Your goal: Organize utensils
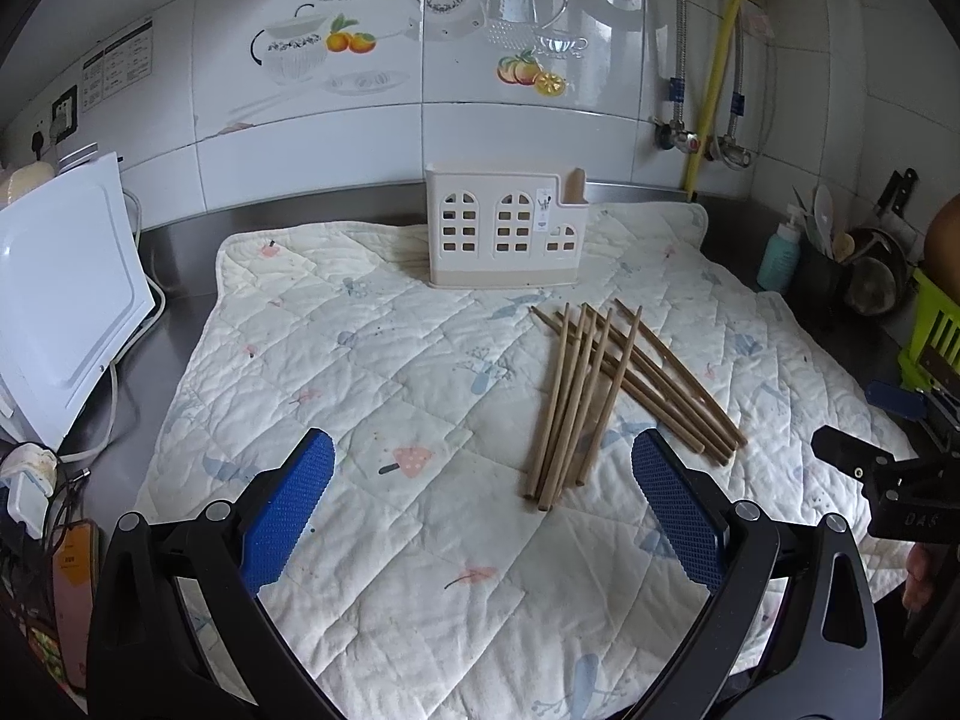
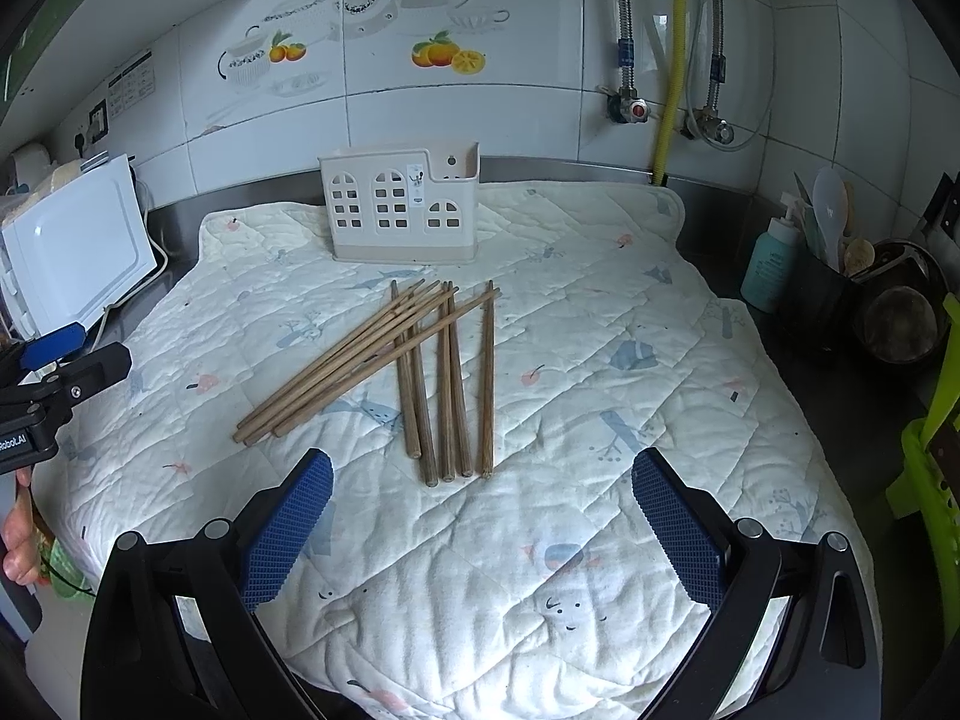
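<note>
Both tools, left tool (image 1: 483, 471) & right tool (image 2: 482, 477), gape wide w/ nothing held, hovering short of chopsticks (image 2: 414, 366) lying loose on quilted mat (image 2: 600, 420), in front of empty-looking holder (image 2: 401, 210), prob. their destination.

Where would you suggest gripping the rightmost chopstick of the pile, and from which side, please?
Probably mid-shaft, from above with the right gripper. The rightmost chopstick lies flat on the quilted mat, slightly apart from its neighbours along most of its length, so open jaws could straddle it crosswise there. Its far tip crosses another stick.
</note>
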The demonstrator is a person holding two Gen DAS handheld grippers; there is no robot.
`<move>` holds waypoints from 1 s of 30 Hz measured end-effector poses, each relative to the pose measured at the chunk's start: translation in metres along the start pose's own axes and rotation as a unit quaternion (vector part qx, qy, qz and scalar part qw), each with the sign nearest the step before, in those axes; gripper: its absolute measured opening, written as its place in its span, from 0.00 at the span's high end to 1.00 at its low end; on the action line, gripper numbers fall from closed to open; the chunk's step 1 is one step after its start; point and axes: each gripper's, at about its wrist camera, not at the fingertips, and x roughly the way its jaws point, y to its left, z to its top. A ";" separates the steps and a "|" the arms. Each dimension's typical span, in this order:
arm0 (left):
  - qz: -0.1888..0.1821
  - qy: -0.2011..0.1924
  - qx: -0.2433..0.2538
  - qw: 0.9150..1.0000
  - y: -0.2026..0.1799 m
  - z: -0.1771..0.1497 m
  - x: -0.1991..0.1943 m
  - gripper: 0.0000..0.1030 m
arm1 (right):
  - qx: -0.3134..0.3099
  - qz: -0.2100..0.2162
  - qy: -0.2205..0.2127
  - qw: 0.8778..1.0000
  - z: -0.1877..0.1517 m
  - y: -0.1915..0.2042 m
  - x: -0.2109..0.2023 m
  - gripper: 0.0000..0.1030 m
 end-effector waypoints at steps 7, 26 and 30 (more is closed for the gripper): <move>0.007 -0.008 0.000 1.000 -0.001 0.003 -0.003 0.05 | 0.000 0.001 -0.006 1.000 0.002 0.002 -0.001 0.06; 0.011 -0.032 0.002 0.999 -0.001 0.016 -0.009 0.08 | 0.000 0.000 -0.027 1.000 0.011 0.001 -0.004 0.06; 0.013 -0.035 0.008 0.999 0.003 0.020 -0.008 0.12 | 0.002 0.001 -0.028 1.000 0.012 -0.001 -0.003 0.07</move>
